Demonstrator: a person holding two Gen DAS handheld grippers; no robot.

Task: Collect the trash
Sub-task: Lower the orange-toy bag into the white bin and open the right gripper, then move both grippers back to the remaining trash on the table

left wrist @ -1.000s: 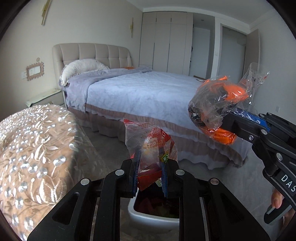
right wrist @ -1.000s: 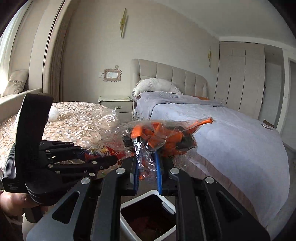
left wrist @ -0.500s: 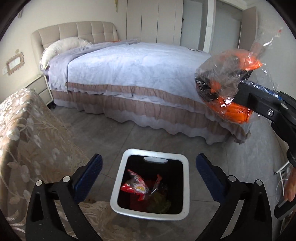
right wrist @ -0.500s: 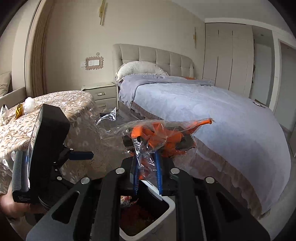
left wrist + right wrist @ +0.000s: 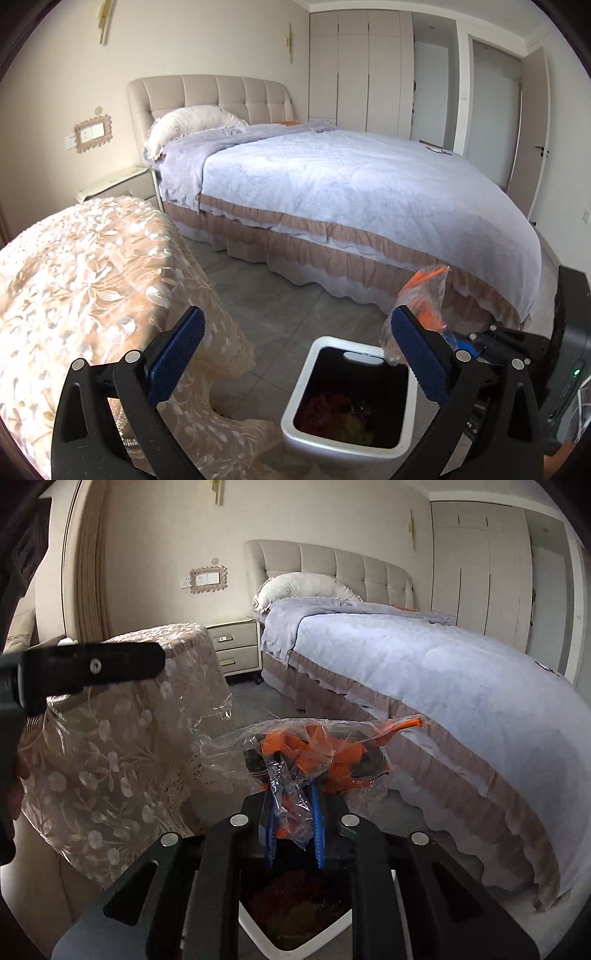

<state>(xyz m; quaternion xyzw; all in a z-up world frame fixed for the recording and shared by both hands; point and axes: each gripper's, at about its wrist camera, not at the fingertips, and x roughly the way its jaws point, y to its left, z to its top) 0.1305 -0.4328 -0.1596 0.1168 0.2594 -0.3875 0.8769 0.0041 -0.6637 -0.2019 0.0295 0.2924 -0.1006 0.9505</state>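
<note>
A white trash bin (image 5: 303,384) stands on the floor beside the table, with red and yellow wrappers (image 5: 332,410) inside. My left gripper (image 5: 295,350) is open and empty above the bin's left side. My right gripper (image 5: 295,830) is shut on a clear plastic bag with orange pieces (image 5: 317,749) and holds it just above the bin (image 5: 295,949). The bag also shows in the left wrist view (image 5: 424,295), above the bin's far right rim.
A table with a lace floral cloth (image 5: 81,280) stands left of the bin. A large bed with a lilac cover (image 5: 351,192) fills the far side. A nightstand (image 5: 236,646) stands by the headboard. Grey tiled floor (image 5: 288,302) lies between.
My left gripper opened and dropped the red wrapper into the bin, then drew back and tilted up. My right gripper moved down over the bin with the orange bag.
</note>
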